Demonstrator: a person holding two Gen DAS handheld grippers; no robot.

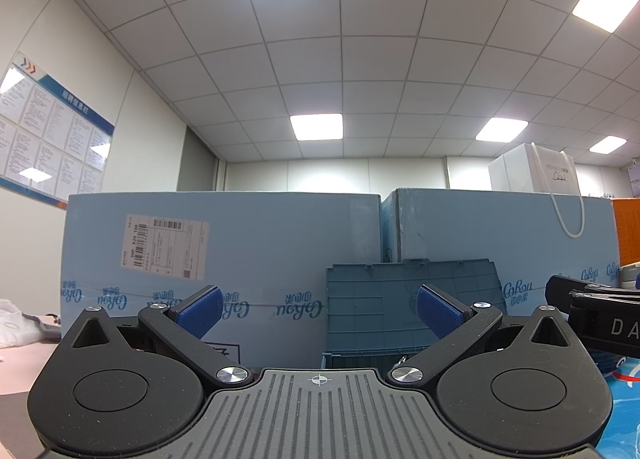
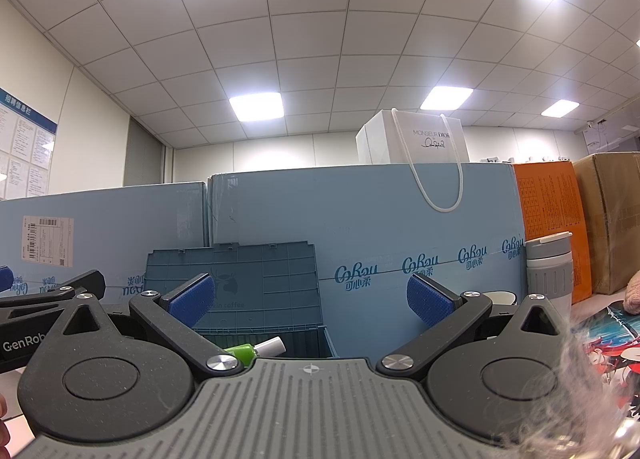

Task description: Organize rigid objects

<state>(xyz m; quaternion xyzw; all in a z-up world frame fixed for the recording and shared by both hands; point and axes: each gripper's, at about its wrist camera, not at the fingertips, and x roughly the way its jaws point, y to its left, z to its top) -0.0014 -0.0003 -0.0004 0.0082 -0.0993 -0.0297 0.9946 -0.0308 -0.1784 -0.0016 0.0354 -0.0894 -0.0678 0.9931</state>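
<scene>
A blue-grey plastic storage box stands open, its lid (image 1: 412, 301) upright against the light blue cartons; the lid also shows in the right wrist view (image 2: 248, 283). A green and white tube-like object (image 2: 256, 349) lies inside the box. My left gripper (image 1: 320, 309) is open and empty, in front of the box. My right gripper (image 2: 310, 299) is open and empty, just before the box. A grey and white lidded cup (image 2: 550, 271) stands at the right, with a white mug (image 2: 498, 297) beside it.
Large light blue cartons (image 1: 224, 243) form a wall behind the box. A white paper bag (image 2: 416, 141) sits on top. An orange box (image 2: 552, 219) and a brown carton (image 2: 612, 219) stand at right. White plastic (image 1: 16, 323) lies at far left. A printed mat (image 2: 600, 343) covers the right side.
</scene>
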